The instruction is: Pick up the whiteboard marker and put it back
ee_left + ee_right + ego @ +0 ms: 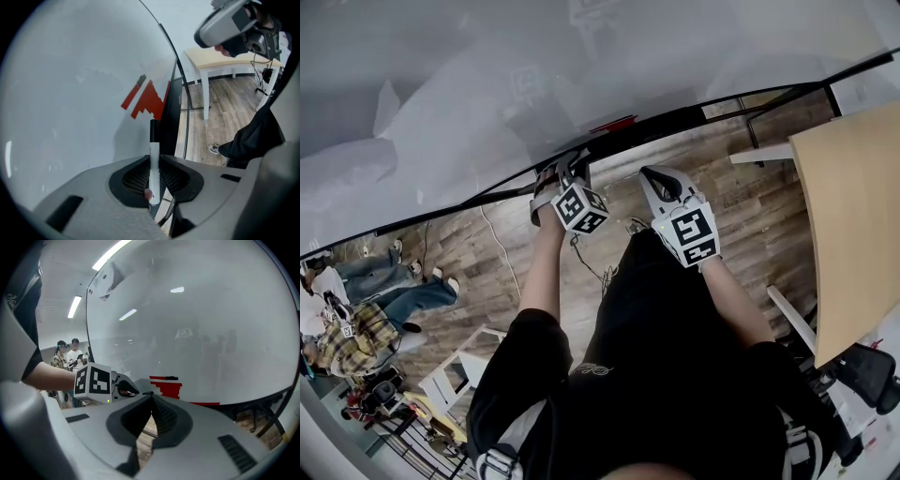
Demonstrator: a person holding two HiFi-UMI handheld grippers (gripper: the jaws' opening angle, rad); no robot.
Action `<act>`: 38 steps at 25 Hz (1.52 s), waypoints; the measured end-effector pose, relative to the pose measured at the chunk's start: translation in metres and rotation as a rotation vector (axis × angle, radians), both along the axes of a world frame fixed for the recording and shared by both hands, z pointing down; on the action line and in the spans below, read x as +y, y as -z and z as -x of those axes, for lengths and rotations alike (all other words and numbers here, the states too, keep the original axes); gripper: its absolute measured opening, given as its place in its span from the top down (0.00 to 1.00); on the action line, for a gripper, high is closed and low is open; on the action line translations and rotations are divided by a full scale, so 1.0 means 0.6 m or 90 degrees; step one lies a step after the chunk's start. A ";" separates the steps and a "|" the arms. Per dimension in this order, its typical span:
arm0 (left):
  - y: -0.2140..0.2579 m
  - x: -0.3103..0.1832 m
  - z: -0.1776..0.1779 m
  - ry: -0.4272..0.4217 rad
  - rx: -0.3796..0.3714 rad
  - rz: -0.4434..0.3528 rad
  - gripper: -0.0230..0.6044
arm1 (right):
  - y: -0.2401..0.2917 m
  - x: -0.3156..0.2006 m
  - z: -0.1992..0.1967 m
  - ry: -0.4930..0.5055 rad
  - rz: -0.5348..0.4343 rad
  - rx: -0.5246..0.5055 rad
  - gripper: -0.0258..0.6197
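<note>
While I stand close against the whiteboard (70, 93), my left claw (153, 164) is clenched on the whiteboard marker (153, 143). Its white barrel runs between the ribbed pads, and its black cap sticks out past the tips toward the board. The cap end sits just below a red stepped patch (146, 101) on the board, near the board's dark frame (174, 117). I cannot tell whether the cap touches the surface.

My right claw (151, 393) is clenched on nothing. Its tips meet, and only a sliver of wooden floor (741, 202) shows through the gap behind them. It points at the same board, with the red patch just beyond its tips, and the left claw's marker cube (92, 380) shows close at its left.

From the head view, both claws sit side by side at the lower frame of the board, above the floor. A pale wooden table (848, 206) stands off to my right, and a few people (68, 352) stand well back beyond the board's edge
</note>
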State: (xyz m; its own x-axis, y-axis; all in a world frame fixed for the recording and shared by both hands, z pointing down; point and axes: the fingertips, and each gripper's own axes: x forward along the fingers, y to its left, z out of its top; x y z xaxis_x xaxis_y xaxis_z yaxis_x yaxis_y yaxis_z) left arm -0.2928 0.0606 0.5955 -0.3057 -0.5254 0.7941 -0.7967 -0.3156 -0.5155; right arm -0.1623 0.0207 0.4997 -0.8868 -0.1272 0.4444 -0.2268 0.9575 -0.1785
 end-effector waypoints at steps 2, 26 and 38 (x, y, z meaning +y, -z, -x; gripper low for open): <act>0.020 -0.001 -0.002 0.017 0.018 -0.029 0.86 | 0.006 0.005 0.004 0.007 -0.005 -0.001 0.96; 0.218 0.078 0.002 0.325 0.304 -0.499 0.86 | 0.053 0.027 0.088 0.022 -0.024 -0.064 0.96; 0.235 0.092 0.003 0.327 0.312 -0.534 0.86 | 0.050 0.041 0.082 0.015 -0.032 -0.057 0.96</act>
State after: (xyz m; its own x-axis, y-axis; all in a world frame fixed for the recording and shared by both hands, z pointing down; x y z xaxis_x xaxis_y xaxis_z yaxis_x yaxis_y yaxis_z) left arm -0.2949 0.1159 0.4546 -0.3916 -0.8554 0.3390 -0.9097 0.4152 -0.0029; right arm -0.2112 0.0456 0.4696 -0.9254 -0.1256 0.3575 -0.1892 0.9706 -0.1488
